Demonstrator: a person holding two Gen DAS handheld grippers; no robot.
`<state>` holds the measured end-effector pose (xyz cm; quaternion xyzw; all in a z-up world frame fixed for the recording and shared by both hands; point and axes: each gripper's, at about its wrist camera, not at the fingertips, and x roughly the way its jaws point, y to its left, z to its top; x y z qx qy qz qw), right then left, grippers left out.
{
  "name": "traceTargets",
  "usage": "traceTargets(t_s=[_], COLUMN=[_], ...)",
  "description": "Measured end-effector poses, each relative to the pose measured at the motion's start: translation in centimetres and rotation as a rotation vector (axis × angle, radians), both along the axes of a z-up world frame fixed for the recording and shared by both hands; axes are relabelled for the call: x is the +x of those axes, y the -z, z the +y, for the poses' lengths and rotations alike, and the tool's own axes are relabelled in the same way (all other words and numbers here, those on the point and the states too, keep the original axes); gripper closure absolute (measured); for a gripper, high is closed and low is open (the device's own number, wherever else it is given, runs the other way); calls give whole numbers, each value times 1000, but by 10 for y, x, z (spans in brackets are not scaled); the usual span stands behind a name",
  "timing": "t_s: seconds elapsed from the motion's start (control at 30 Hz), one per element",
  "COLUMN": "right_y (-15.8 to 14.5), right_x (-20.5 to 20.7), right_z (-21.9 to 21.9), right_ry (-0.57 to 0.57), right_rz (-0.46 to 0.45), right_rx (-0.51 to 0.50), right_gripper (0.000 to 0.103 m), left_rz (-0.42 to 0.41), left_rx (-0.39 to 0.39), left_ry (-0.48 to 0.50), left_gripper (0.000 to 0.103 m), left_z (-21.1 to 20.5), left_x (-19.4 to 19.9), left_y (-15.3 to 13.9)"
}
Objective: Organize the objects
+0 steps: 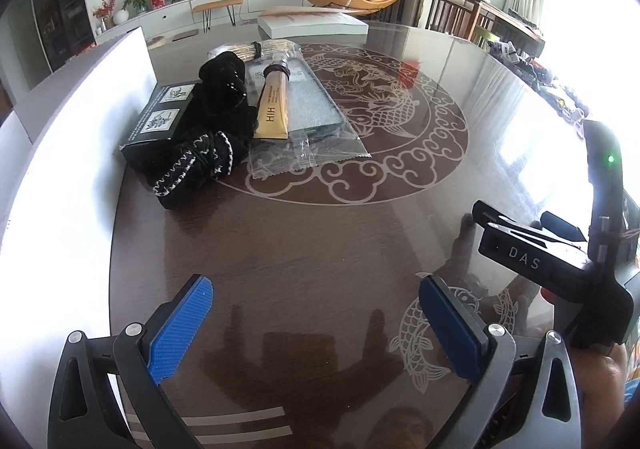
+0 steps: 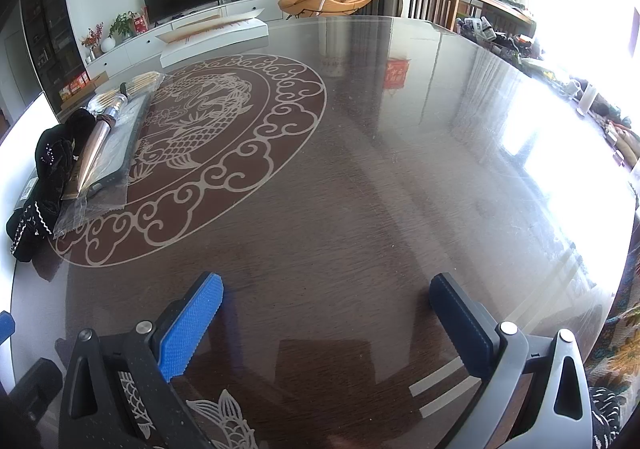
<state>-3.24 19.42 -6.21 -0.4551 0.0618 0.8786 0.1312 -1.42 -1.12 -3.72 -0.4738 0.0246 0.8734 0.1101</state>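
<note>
Both my grippers hung wide open and empty over the table [image 1: 320, 249]: left gripper [image 1: 316, 325], right gripper [image 2: 326, 323]. Beyond the left one lay the pile on the dragon inlay's [image 1: 384, 105] left edge: black cloth [image 1: 208, 133] atop a dark box [image 1: 156, 125], a tan tube [image 1: 274, 105] beside it, resting on a bagged grey slab [image 1: 308, 105].

Left gripper [image 1: 316, 323], right gripper [image 2: 326, 323]: jaws apart.
</note>
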Motion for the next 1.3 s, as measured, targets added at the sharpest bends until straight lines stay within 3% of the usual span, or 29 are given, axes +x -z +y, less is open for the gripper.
traceTargets(t_s=[0.27,0.33,0.4,0.47,0.53,0.57,0.6,0.63,0.7,0.8,0.9,0.97,1.07,1.17,1.2,1.23,1.3], right_y=[0,0,1,1,0,-1,-1,-2,-2,-1,-1,-1,-1,-1,-1,-1,-1], right_x=[0,0,0,0,0,-1,-2,1,0,1,1,1,1,1,1,1,1], right_z=[0,0,0,0,0,1,1,2,2,2,2,2,2,2,2,2,2], right_ry=[0,0,0,-1,-3,-3,-2,-2,-2,-1,-1,-1,0,0,0,0,0], right_rz=[0,1,1,1,2,2,2,3,2,3,3,3,4,4,4,4,4], right_rx=[0,0,0,-1,-1,0,-1,0,0,0,0,1,0,1,1,1,1], right_gripper=[0,0,0,0,0,0,0,0,0,0,0,0,0,0,0,0,0], left_rz=[132,167,127,34,6,42,59,33,-7,-9,-3,6,23,5,-6,-20,-13], left_rx=[-74,-154,-263,-308,-279,-295,-296,-236,-137,-62,-74,-114,-97,-131,-140,-136,-104], left_ry=[-81,-106,-133,-137,-127,-125,-113,-82,-63,-67,-63,-73,-94,-108,-114,-119,-129], left_gripper=[0,0,0,8,16,25,45,63,66,61,23,23,23,24,42,67,68], left_z=[-13,-11,-8,-10,-16,-15,-14,-15,-20,-24,-24,-23,-21,-16,-15,-15,-17], left_x=[-48,-76,-105,-122,-125,-119,-111,-103,-82,-50,-39,-43,-57,-77,-81,-81,-74], left_y=[-38,-38,-23,-2,12,12,8,4,-4,-10,-2,2,1,12,17,21,21])
